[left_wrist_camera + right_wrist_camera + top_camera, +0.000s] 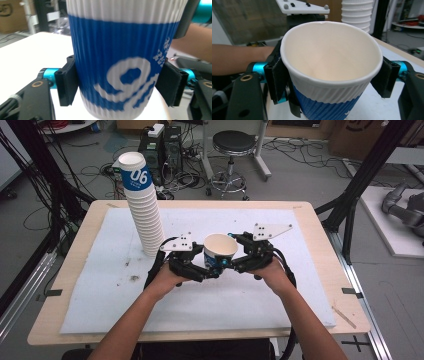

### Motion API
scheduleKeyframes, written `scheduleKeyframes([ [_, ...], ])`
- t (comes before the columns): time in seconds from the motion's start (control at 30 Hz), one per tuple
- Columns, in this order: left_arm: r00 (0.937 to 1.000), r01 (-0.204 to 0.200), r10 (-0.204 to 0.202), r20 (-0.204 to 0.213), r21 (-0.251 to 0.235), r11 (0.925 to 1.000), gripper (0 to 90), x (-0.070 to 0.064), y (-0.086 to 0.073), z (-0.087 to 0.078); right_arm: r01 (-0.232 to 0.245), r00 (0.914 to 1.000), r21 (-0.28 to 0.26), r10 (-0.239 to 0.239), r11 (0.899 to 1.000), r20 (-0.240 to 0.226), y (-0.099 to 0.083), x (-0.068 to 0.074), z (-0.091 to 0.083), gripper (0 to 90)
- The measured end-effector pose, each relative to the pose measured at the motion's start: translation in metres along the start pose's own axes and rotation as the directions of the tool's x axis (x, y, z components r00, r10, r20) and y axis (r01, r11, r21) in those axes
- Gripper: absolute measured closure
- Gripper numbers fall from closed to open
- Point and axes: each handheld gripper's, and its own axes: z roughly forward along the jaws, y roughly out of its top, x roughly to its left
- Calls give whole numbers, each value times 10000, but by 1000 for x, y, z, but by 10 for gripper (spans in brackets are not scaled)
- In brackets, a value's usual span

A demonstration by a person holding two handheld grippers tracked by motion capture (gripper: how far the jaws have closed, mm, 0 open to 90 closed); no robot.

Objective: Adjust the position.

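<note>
A single paper cup (220, 252) stands upright near the middle of a white mat (100, 290), held from both sides. The left gripper (207, 271) clamps its ribbed blue lower wall, pads (66, 83) pressed against it. The right gripper (229, 261) sits higher, its jaws closed against the white band just under the rim. The cup is empty; its pale inside shows clearly in the right gripper view.

Just behind and to the left of the cup rises a tall stack of cups (142, 205), leaning slightly, the top one marked "06" in white on blue. The held cup carries large white numerals too, probably the same "06", though they are blurred and cut off in the left gripper view.

The mat, lightly stained to the left of the cup, covers a pale wooden table (320, 227). Beyond the table from the cup are a black stool (233, 142), tangled cables and equipment boxes on a grey floor.
</note>
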Motion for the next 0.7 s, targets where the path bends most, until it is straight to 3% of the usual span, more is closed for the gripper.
scheduleKeyframes([
  [0.1, 9987, 10, 9, -516, 371, 9993, 213, 1, -7, -4, 241, 9990, -24, -240, 9997, 375, 2, 0, -6, 269],
  [0.17, 9966, 134, -106, -820, 333, 9994, 213, 3, -12, -12, 544, 9936, 398, -581, 9977, 970, 3, -1, -12, 269],
  [0.27, 9877, 368, -313, -1534, 332, 9988, 211, 5, -20, -24, 594, 9860, 732, -700, 9955, 1516, 1, -5, -18, 267],
  [0.43, 9739, 458, -375, -2239, 319, 9984, 196, 5, -30, -46, 524, 9826, 778, -653, 9956, 1739, -1, -9, -23, 252],
  [0.7, 9571, 500, -497, -2855, -61, 9987, 196, 1, -38, -77, 480, 9795, 901, -646, 9948, 1910, -8, -12, -24, 244],
])
